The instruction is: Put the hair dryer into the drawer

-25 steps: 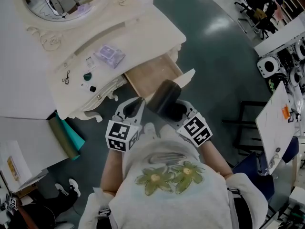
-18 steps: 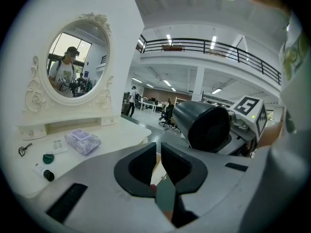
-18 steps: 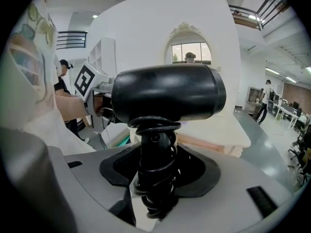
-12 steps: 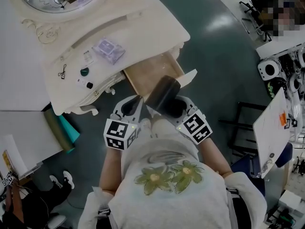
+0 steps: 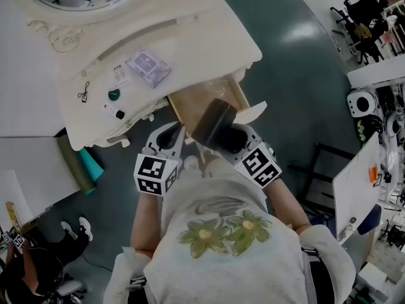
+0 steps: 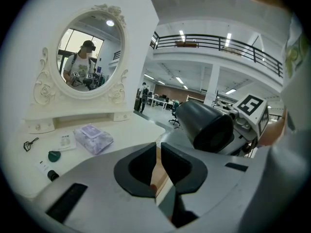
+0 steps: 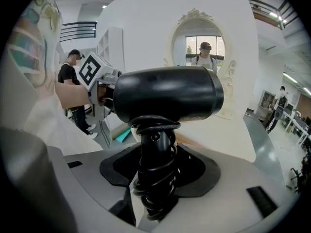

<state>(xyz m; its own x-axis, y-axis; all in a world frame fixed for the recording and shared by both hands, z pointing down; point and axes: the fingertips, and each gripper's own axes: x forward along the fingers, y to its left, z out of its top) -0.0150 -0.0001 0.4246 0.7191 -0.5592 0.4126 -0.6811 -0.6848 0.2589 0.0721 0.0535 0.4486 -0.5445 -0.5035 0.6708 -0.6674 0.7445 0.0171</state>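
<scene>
The black hair dryer [image 5: 212,122] hangs over the front of the open wooden drawer [image 5: 201,98] of the white dressing table [image 5: 190,40]. My right gripper [image 5: 229,142] is shut on its handle, which has the cord wound round it. In the right gripper view the hair dryer [image 7: 167,101] lies crosswise above the right gripper [image 7: 155,178]. My left gripper [image 5: 181,133] is just left of the dryer, at the drawer's front corner, shut and empty. In the left gripper view the left gripper [image 6: 158,166] shows only a sliver of wood between its jaws, with the hair dryer [image 6: 209,125] at the right.
On the table top lie a lilac wipes packet [image 5: 147,66], a small green lid [image 5: 114,95] and a black cap [image 5: 120,114]. An oval mirror [image 6: 90,57] stands at the back. A rolled teal mat [image 5: 82,166] leans under the table's left side. A dark chair frame [image 5: 329,163] stands to the right.
Both grippers and the hair dryer have edged forward toward the open drawer. Neither gripper's hold has changed.
</scene>
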